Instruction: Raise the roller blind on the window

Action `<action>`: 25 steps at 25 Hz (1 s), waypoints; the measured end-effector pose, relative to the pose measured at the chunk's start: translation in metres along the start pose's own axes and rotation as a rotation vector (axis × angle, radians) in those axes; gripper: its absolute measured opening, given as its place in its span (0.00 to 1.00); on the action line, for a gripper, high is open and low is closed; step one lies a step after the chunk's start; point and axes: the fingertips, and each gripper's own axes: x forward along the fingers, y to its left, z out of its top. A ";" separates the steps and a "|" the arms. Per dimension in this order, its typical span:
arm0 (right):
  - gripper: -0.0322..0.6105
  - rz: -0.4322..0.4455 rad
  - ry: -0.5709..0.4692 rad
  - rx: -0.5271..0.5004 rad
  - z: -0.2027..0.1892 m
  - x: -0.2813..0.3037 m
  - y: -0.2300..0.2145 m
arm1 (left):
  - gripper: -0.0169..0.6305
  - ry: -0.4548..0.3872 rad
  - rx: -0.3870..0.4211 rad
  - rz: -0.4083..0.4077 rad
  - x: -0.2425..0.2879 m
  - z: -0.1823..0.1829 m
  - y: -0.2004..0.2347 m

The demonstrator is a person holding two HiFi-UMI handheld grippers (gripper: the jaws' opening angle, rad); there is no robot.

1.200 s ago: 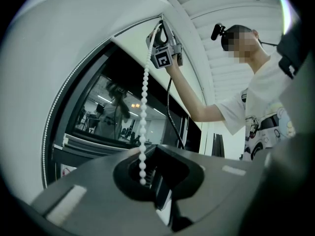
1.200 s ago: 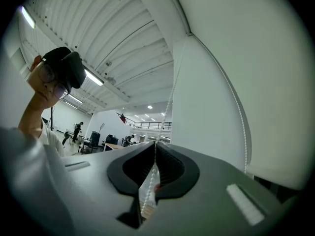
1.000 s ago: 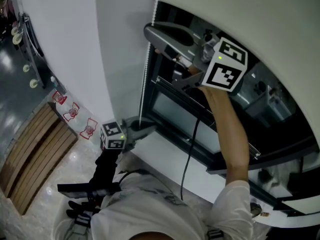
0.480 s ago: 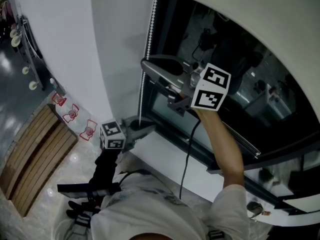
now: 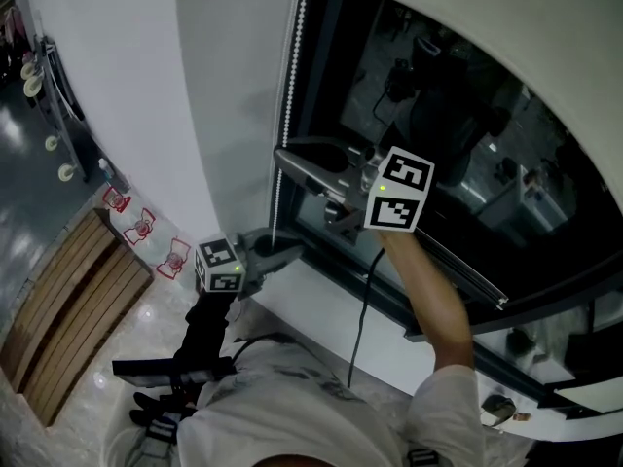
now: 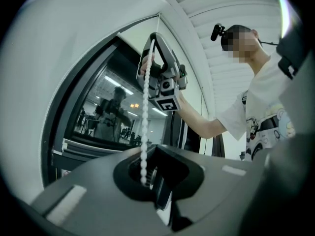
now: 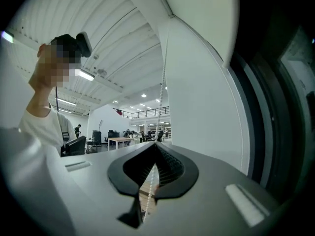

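Glass (image 5: 438,115) in the window is dark and full of reflections, so little behind it can be made out. The roller blind (image 5: 506,17) shows only as a pale curved band, cut off by the top and right edges of the head view, with its lower edge arcing above the dark pane. The bead chain (image 5: 291,76) runs down the left side of the frame beside the white wall (image 5: 204,95). Its top is lost past the picture's edge and its lower end is hidden inside the left tool (image 5: 284,247). The person's shoulders fill the bottom edge (the face is blurred over in both gripper views).

The right forearm (image 5: 435,300), bare below a white sleeve, reaches up across the sill (image 5: 311,305). It holds the right tool (image 5: 282,160) roughly level, about halfway up the visible window, with its tips at the chain. The right gripper view shows its jaws together, pinching the chain, and they have just been closing a shade tighter on it.

The left arm (image 5: 206,324), in black, is bent low by the body. It holds the left tool near the sill's corner, directly below the right one. Its jaws stand slightly apart with the chain hanging between them, and no pad can be seen pressing on it.
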 end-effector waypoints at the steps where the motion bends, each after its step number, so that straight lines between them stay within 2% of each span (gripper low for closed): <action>1: 0.06 0.000 0.017 0.014 -0.012 0.001 0.000 | 0.02 0.000 0.000 0.000 0.000 0.000 0.000; 4: 0.06 0.003 0.051 0.068 -0.048 0.001 0.002 | 0.02 0.002 0.002 0.000 0.000 -0.001 -0.001; 11: 0.06 0.010 0.124 0.149 -0.104 -0.004 0.012 | 0.02 -0.003 0.010 0.008 -0.001 0.004 0.001; 13: 0.06 0.006 0.147 0.189 -0.126 -0.008 0.014 | 0.02 0.016 0.018 0.009 0.000 0.002 0.001; 15: 0.06 -0.008 0.125 0.233 -0.137 -0.014 0.013 | 0.02 0.041 0.022 0.007 0.000 -0.004 0.000; 17: 0.06 -0.025 0.101 0.239 -0.134 -0.017 0.010 | 0.02 0.019 0.008 0.001 0.000 -0.003 -0.002; 19: 0.07 -0.033 0.119 0.196 -0.128 -0.015 0.008 | 0.02 0.000 0.008 -0.003 0.000 0.001 -0.002; 23: 0.23 -0.032 0.093 0.158 -0.104 -0.011 0.002 | 0.02 -0.005 0.020 -0.014 0.001 0.005 -0.005; 25: 0.25 -0.033 0.064 0.132 -0.086 -0.008 -0.002 | 0.02 -0.004 0.020 -0.015 0.001 0.005 -0.005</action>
